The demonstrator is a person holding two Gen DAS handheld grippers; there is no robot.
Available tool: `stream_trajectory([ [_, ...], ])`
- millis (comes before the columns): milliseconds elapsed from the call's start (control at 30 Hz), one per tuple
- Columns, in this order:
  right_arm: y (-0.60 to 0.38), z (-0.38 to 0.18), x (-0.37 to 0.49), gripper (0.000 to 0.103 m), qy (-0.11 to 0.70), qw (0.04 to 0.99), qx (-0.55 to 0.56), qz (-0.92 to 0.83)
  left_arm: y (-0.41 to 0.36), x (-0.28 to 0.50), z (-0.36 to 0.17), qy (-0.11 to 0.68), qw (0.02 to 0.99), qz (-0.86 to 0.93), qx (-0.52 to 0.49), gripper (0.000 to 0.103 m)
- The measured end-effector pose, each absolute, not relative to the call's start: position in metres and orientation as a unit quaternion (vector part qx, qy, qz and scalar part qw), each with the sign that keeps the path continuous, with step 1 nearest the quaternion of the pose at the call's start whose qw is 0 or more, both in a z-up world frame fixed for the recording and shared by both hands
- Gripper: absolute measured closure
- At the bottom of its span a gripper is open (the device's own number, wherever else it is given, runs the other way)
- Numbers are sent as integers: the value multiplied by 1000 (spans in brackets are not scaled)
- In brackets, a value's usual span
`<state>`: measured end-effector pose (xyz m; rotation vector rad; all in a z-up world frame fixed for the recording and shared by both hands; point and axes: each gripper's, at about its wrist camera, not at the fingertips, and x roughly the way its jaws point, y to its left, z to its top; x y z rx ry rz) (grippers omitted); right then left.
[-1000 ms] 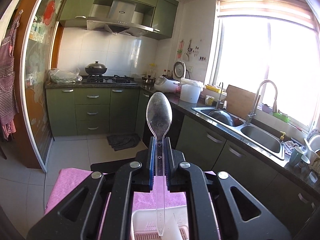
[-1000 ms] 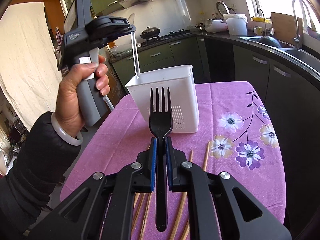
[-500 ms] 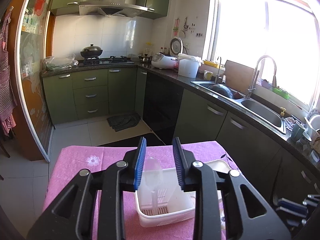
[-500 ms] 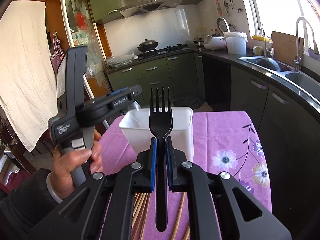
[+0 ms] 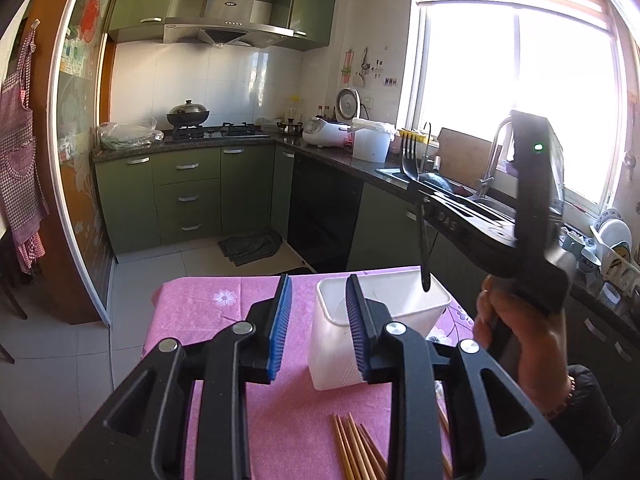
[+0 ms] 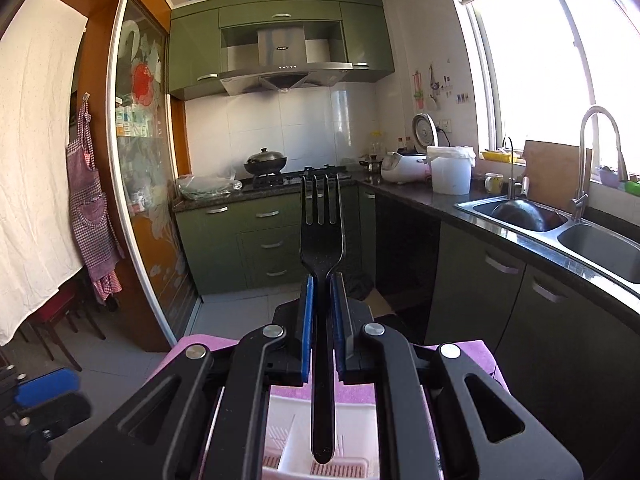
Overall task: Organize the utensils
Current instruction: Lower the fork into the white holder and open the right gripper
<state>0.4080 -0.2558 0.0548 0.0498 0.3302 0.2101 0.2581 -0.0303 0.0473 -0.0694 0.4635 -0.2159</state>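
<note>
The right hand-held gripper (image 6: 320, 316) is clamped on a black fork (image 6: 321, 240), handle down just above the white holder (image 5: 380, 312); the left hand-held gripper (image 5: 316, 320) stands wide open and empty at the holder's nine o'clock. Chopsticks (image 5: 356, 448) remain on the worktop (image 5: 208, 312) at six o'clock, so sorting looks part done. Lettering on the right gripper's body is too unclear to read.

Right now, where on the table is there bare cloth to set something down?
Bare pink tablecloth lies left of the white utensil caddy, back to the far edge. Crowded: wooden chopsticks at the near edge, and the caddy, under the black fork.
</note>
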Motion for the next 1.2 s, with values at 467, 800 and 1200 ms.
stream_trajectory([
  [467, -270, 9, 373, 93, 160, 981, 12, 107, -18, 251, 34, 275, 954, -105, -53, 76],
  [800, -274, -24, 332, 93, 188, 976, -3, 110, -25, 231, 29, 294, 949, -104, -37, 71],
  [1200, -274, -28, 323, 88, 208, 971, -12, 112, -30, 227, 20, 317, 942, -107, -32, 71],
])
